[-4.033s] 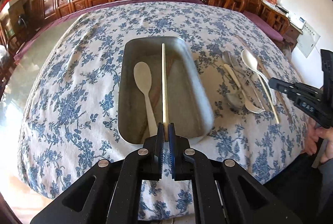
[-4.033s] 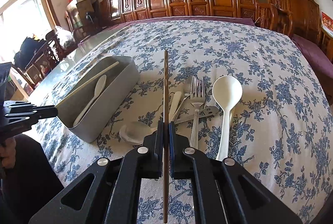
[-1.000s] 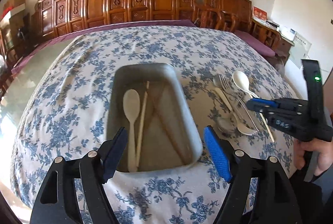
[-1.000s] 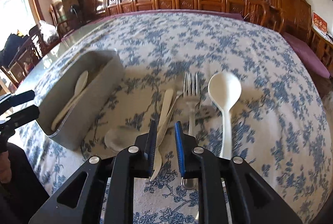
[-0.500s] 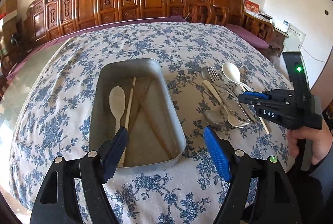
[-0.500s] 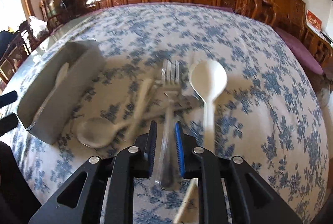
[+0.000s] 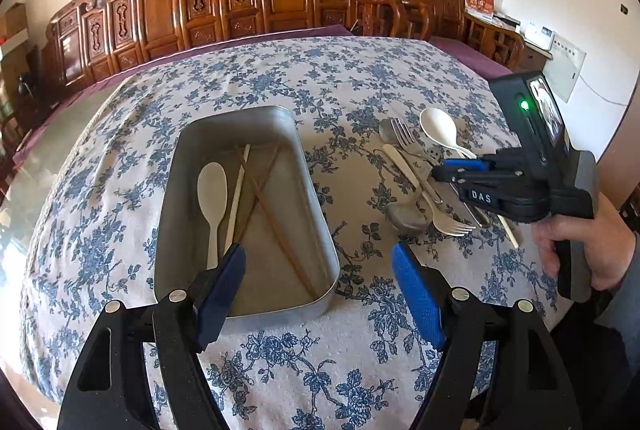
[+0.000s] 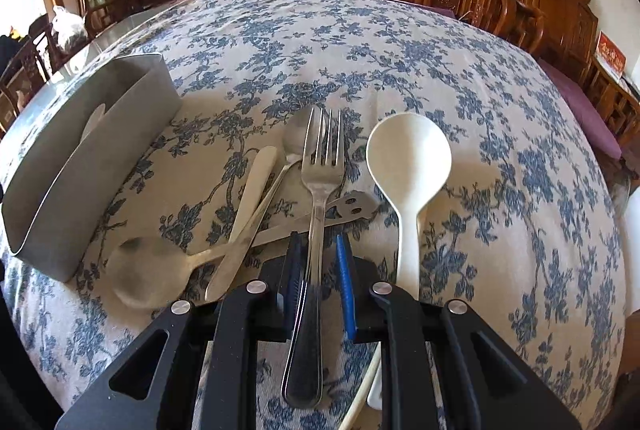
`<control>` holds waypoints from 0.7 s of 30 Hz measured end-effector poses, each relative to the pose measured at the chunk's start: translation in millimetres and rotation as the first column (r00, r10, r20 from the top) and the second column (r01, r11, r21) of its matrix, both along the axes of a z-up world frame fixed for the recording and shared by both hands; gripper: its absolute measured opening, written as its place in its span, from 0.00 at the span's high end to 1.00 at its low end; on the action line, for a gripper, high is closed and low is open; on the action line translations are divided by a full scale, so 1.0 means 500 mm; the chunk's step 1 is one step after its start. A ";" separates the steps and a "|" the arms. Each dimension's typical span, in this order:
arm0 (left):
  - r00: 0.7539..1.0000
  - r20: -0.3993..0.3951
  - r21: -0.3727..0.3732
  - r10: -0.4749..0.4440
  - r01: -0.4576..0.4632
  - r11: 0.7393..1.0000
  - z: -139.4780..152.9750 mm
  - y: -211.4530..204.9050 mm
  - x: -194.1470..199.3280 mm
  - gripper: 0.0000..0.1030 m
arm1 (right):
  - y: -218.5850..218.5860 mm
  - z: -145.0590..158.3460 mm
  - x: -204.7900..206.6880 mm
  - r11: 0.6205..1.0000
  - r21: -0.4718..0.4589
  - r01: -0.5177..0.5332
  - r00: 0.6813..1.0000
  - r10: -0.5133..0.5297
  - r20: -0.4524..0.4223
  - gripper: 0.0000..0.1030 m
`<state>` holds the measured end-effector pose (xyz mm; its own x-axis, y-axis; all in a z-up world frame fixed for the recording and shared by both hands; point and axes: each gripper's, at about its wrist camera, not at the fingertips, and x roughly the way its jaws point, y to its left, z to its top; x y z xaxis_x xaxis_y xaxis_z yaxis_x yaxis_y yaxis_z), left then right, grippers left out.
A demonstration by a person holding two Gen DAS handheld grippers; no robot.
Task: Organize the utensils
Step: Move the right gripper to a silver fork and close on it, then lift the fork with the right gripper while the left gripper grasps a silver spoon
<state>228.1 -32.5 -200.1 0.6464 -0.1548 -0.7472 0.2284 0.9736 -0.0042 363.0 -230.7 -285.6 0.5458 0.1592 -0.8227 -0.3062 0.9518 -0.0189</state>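
- While its jaws straddle a steel fork's (image 8: 320, 190) handle with gaps on both sides, the right gripper (image 8: 318, 270) grips nothing.
- The fork lies in a pile beside a white spoon (image 8: 408, 166) and a metal spoon (image 8: 148, 278).
- The left gripper (image 7: 320, 266) hangs wide open, empty, over the tray's (image 7: 320, 214) near end.
- The tray holds a spoon (image 7: 212, 194) and chopsticks (image 7: 276, 222) on the tablecloth (image 7: 280, 78).

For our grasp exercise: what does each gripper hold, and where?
Nothing yet: the right gripper straddles the metal fork handle without pinching; the left gripper is empty.
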 end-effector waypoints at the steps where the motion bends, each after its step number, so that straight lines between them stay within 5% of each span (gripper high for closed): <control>1: 1.000 -0.001 0.001 0.000 0.000 1.000 0.000 -0.001 0.000 0.30 | -0.002 0.000 0.003 1.000 0.007 0.002 1.000 -0.002 -0.002 0.81; 4: 1.000 0.001 0.010 -0.002 0.002 1.000 -0.002 -0.002 -0.002 0.30 | -0.004 0.000 0.005 1.000 0.011 0.001 1.000 -0.001 -0.005 0.81; 6: 1.000 0.003 0.014 -0.004 0.004 1.000 -0.003 -0.004 -0.003 0.30 | -0.002 0.001 0.007 1.000 0.014 -0.006 1.000 0.006 -0.011 0.91; 21: 1.000 -0.003 0.046 -0.031 0.031 0.998 0.025 -0.041 0.008 0.30 | -0.061 0.080 -0.032 0.993 0.120 0.005 0.996 -0.016 0.092 0.91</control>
